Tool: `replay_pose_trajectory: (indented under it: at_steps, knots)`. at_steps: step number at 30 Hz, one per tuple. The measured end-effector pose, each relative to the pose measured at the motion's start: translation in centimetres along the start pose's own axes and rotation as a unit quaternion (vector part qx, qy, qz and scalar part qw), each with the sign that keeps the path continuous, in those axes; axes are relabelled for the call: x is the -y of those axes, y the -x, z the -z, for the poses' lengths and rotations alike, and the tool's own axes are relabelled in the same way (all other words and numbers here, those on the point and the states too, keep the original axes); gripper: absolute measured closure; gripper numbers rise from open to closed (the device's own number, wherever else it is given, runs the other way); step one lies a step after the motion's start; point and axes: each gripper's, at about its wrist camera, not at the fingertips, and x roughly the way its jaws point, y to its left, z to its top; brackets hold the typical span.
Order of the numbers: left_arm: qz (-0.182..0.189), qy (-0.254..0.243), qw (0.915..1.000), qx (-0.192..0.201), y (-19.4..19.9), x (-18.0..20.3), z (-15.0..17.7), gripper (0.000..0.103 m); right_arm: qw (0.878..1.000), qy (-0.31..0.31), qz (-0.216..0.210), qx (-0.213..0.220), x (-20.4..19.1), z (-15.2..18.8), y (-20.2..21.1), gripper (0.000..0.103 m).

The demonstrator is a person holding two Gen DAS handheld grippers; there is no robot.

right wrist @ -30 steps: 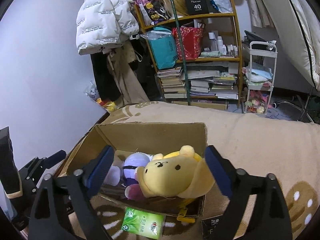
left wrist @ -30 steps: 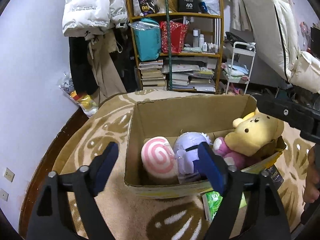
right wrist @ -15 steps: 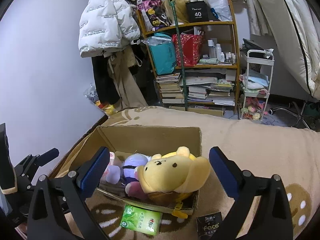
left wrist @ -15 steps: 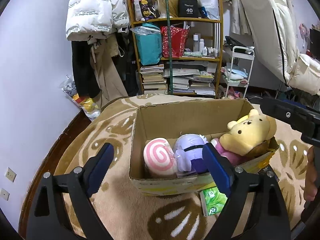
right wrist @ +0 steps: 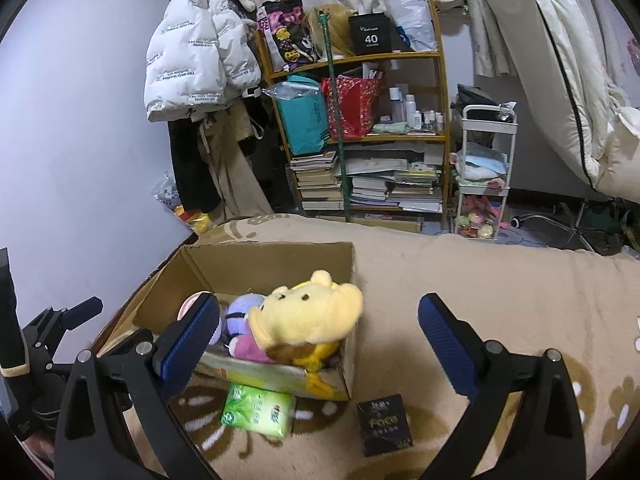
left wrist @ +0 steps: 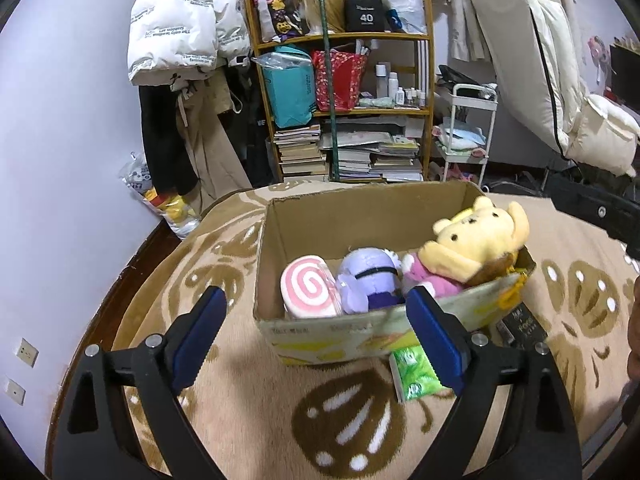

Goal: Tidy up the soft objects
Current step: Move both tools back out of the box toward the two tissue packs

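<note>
Centrally, an open brown cardboard box (left wrist: pixel 372 236) rests on the beige patterned carpet (left wrist: pixel 256 408). Inside sit, from nine to three o'clock, a pink-and-white swirl plush roll (left wrist: pixel 307 286), a lavender plush figure (left wrist: pixel 368 280) and a yellow plush bear (left wrist: pixel 476 236). At six o'clock of the box lie a green tissue packet (right wrist: pixel 258 410) and a small black box (right wrist: pixel 384 424). Left claw (left wrist: pixel 316 334) and right claw (right wrist: pixel 320 344) are both released, grasping nothing.

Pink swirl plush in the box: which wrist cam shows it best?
Left wrist: the pink swirl plush faces the camera, whole spiral clear inside the cardboard box. In the right wrist view only a pink edge peeks past a fingertip.
</note>
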Motion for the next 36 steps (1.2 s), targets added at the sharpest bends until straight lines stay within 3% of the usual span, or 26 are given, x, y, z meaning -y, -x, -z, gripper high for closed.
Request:
replay_pose_trajectory:
  at_steps: [7,20,36]
  knots:
    - [0.004,-0.029,0.9995,-0.010,1.8,1.1,1.4,0.012,1.000,-0.005,0.006,-0.005,0.7,1.5,2.1,0.000]
    - [0.007,-0.035,0.9991,-0.024,3.8,2.2,3.7,0.012,0.999,-0.005,0.024,-0.035,1.6,5.8,4.9,0.000]
    - [0.020,-0.033,0.9988,-0.029,2.0,3.1,4.4,0.012,0.998,0.011,0.045,-0.047,1.4,6.8,4.2,0.000]
